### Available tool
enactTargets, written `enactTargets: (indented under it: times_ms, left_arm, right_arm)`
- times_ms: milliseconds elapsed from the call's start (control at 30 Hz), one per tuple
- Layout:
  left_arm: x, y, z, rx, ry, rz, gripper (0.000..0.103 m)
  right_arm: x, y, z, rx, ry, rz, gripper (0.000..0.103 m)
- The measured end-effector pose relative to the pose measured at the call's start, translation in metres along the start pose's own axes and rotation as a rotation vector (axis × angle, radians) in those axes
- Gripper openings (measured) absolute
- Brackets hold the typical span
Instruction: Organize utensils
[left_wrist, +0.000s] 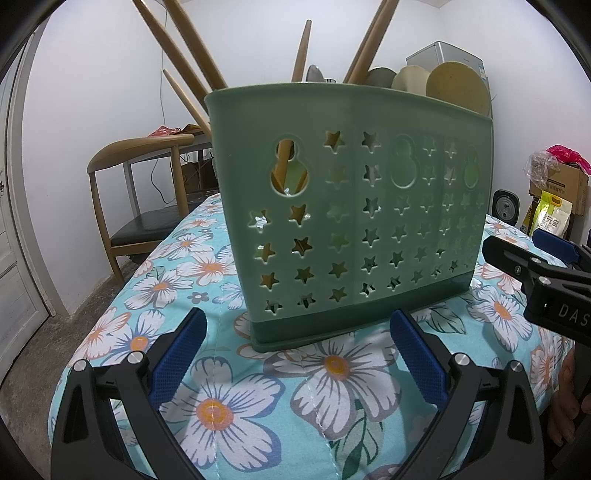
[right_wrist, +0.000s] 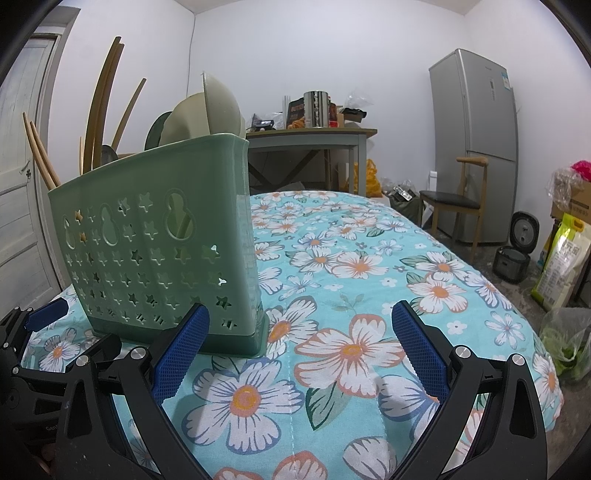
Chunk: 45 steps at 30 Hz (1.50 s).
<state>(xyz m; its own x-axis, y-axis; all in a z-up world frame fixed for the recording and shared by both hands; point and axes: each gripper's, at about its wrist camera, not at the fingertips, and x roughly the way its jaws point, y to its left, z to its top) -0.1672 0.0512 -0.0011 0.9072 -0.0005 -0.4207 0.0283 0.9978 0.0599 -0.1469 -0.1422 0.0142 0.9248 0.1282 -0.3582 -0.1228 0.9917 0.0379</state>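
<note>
A green plastic utensil holder (left_wrist: 347, 206) with star-shaped holes stands upright on the floral tablecloth (left_wrist: 236, 398). Wooden chopsticks (left_wrist: 181, 55) and round spoon bowls (left_wrist: 458, 88) stick out of its top. My left gripper (left_wrist: 295, 354) is open just in front of the holder, with nothing between its blue pads. The right gripper (left_wrist: 524, 258) shows at the right edge of the left wrist view. In the right wrist view the holder (right_wrist: 155, 251) stands left of centre, chopsticks (right_wrist: 99, 110) and spoons (right_wrist: 207, 114) rising from it. My right gripper (right_wrist: 299, 354) is open and empty beside the holder's right corner.
A wooden chair (left_wrist: 147, 192) stands beyond the table's left side. A grey fridge (right_wrist: 476, 140), another chair (right_wrist: 458, 199), a side table (right_wrist: 310, 136) with clutter, a rice cooker (right_wrist: 517, 243) and bags (right_wrist: 561, 258) fill the room's right side. A door (right_wrist: 22, 177) is at left.
</note>
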Motion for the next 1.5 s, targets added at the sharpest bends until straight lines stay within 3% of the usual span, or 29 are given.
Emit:
enactTargets:
  times_ms: [1067,1500]
  left_arm:
    - [0.000,-0.001,-0.001,0.000,0.002,-0.004,0.098]
    - [0.001,0.000,-0.001,-0.001,0.003,-0.004,0.098]
  right_arm:
    - [-0.001,-0.001,0.001,0.007,0.009,0.010,0.095]
    - [0.008,-0.017,0.004,0.075,0.022,0.040,0.095]
